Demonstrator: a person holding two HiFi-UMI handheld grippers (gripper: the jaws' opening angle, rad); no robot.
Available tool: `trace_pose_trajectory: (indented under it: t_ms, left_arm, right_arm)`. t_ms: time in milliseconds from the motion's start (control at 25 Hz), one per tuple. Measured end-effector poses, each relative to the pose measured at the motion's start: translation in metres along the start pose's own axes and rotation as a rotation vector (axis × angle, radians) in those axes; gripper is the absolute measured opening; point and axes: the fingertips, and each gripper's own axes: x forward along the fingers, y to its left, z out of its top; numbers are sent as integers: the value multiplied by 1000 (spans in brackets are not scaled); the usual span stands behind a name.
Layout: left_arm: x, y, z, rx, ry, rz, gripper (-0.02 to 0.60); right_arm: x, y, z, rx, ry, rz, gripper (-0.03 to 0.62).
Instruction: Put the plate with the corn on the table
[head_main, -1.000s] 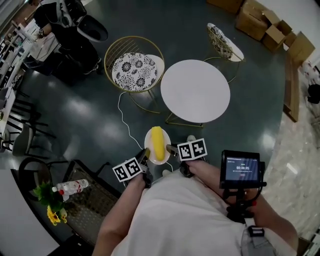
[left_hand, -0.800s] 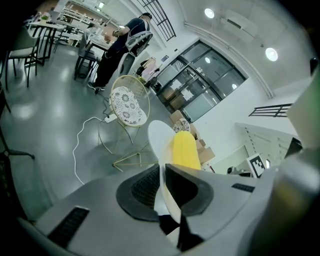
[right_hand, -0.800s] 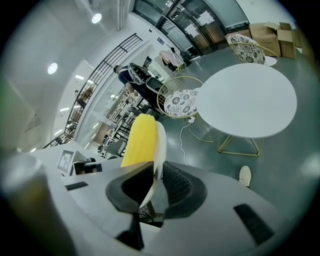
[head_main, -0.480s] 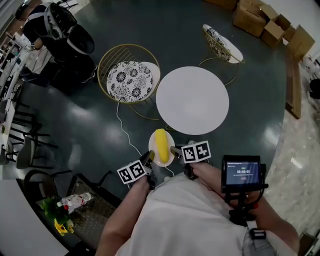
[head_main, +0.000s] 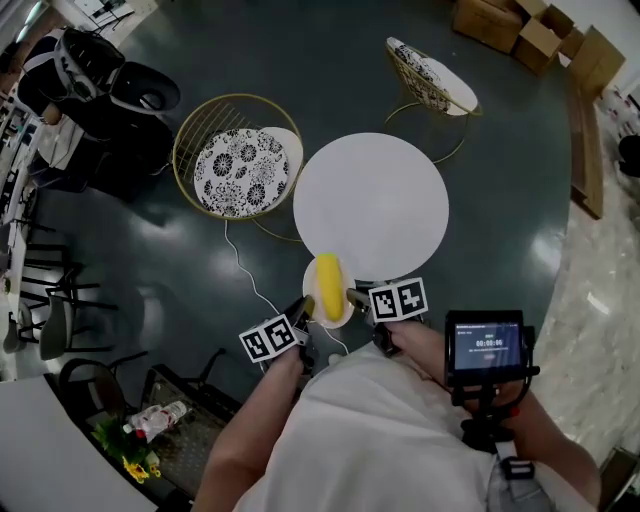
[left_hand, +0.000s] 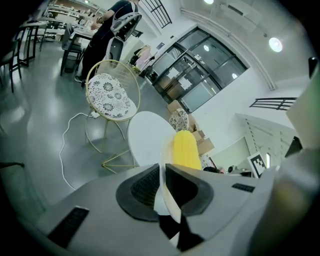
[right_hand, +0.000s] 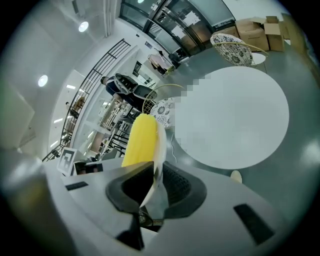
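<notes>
Plate (head_main: 311, 292) w/ the corn (head_main: 328, 284) is in the air, not yet on the table (head_main: 370, 200). In the head view its far rim just meets the table's near edge, and the rest hangs over the dark floor (head_main: 180, 240) in front of the person (head_main: 370, 430). Corn lies lengthwise along the plate's middle, pointing toward the table, loose as far as I can tell. L gripper (head_main: 303, 309) is clamped on the plate's left rim and R gripper (head_main: 354, 297) on the right rim. Each gripper view shows the thin rim pinched btwn dark ribbed pads (left_hand: 142, 187), so both are closed on the plate and hold nothing else. The two-sided hold prob. keeps the plate level so the round corn doesn't roll off; a one-side pinch on so thin a rim would likely tip. Table top is round, white and bare, so there's room to land anywhere, tho the centre is safer than the edge. Next move, I'd judge: go fwd over the top, lower flat, release both sides together. Watch the table's near edge under the plate, the white cable (head_main: 243, 268) on the floor left of the table base, and the chair (head_main: 236, 165) w/ patterned cushion just left of the table. Another chair (head_main: 432, 78) sits beyond it, and the boxes (head_main: 520, 25) are well apart.
</notes>
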Motion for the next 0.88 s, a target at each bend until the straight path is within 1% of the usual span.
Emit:
trace_pose_trajectory:
  t_ms: [160, 240, 360, 880]
  left_arm:
    - [22, -10, 2, 22, 23, 0, 43]
    - [39, -20, 10, 27, 35, 2, 43]
    - [65, -36, 21, 24, 48, 6, 43]
    - [140, -63, 32, 23, 86, 29, 43]
  right_arm:
    - [-6, -20, 9, 17, -10, -8, 61]
    - [-12, -32, 23, 26, -8, -11, 61]
    - [-21, -52, 47, 38, 0, -14, 61]
    - [-36, -116, 92, 45, 46, -20, 61]
